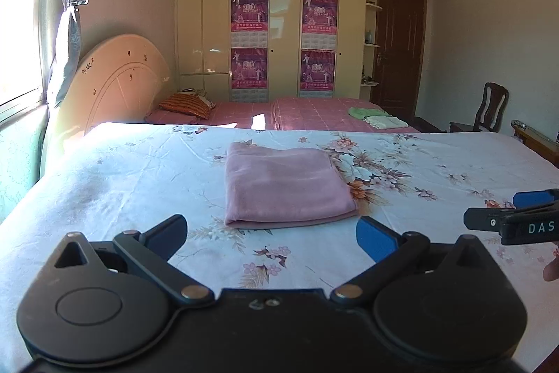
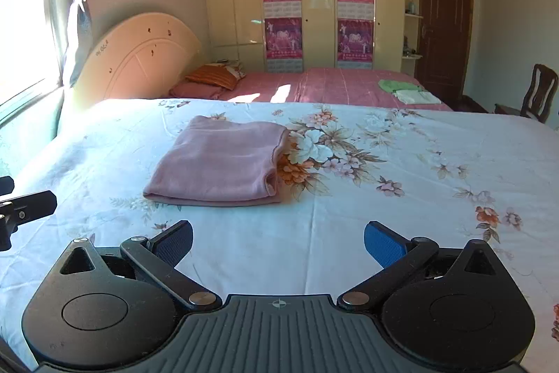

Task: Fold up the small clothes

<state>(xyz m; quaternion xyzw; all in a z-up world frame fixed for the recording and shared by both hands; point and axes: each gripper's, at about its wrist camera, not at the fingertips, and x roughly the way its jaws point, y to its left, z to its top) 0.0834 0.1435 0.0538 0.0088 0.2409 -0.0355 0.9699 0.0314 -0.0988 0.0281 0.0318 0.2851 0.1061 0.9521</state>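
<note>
A pink cloth (image 1: 284, 184) lies folded into a flat rectangle on the floral bedsheet (image 1: 122, 173). It also shows in the right wrist view (image 2: 223, 161), left of centre. My left gripper (image 1: 276, 233) is open and empty, just short of the cloth's near edge. My right gripper (image 2: 279, 242) is open and empty, a little nearer than the cloth and to its right. The right gripper's side shows at the right edge of the left wrist view (image 1: 513, 221). The left gripper's side shows at the left edge of the right wrist view (image 2: 24, 208).
Behind the floral sheet (image 2: 419, 163) lies a pink bed (image 1: 314, 114) with an orange striped pillow (image 1: 188, 105) and folded green and white cloths (image 1: 377, 117). A headboard (image 1: 118, 86), wardrobe (image 1: 272, 23), door (image 1: 398, 51) and chair (image 1: 489, 107) stand beyond. A window (image 1: 17, 23) is left.
</note>
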